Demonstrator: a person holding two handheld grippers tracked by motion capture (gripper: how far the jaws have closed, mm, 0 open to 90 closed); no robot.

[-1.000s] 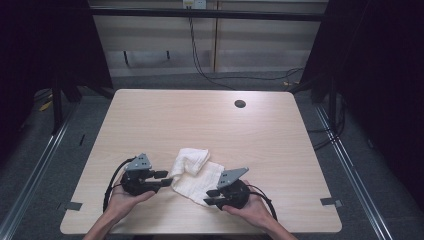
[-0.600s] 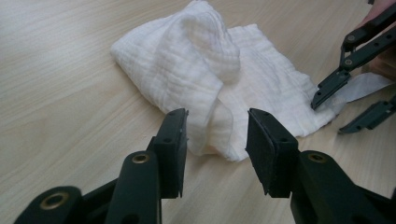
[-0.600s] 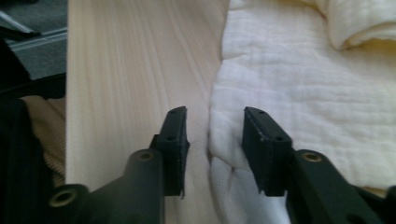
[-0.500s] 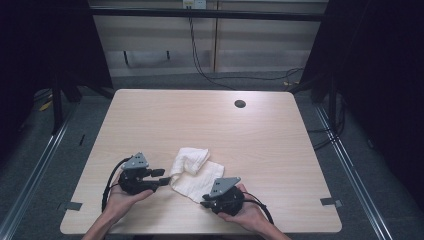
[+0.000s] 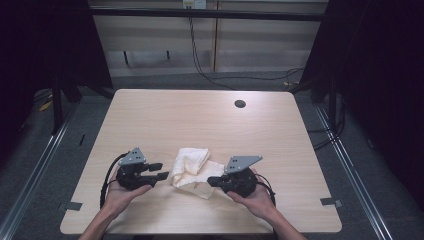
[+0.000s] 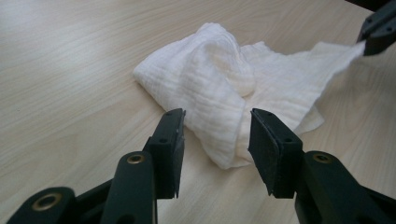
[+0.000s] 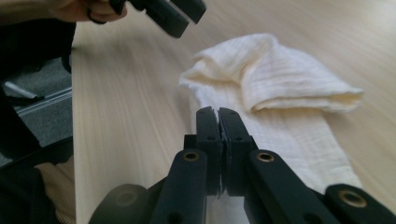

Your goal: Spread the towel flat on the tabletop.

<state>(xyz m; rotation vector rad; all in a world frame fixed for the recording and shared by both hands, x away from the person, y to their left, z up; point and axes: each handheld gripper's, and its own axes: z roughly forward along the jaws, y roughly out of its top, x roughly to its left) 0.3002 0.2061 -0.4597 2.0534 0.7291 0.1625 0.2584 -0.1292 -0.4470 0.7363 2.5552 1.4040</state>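
Right claw (image 5: 212, 181) newly lifting rumpled cloth (image 5: 192, 165)

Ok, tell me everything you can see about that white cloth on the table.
The white cloth is a thin, crinkled, gauze-like fabric, loosely bunched near the front edge of the wooden table. One part is folded over into a rounded hump; a flatter layer spreads beneath it. The right gripper has its jaws shut on one corner, lifting it off the table. The left gripper is open, its jaws either side of the near edge without pressing it.

No legible text or labels, seemingly.
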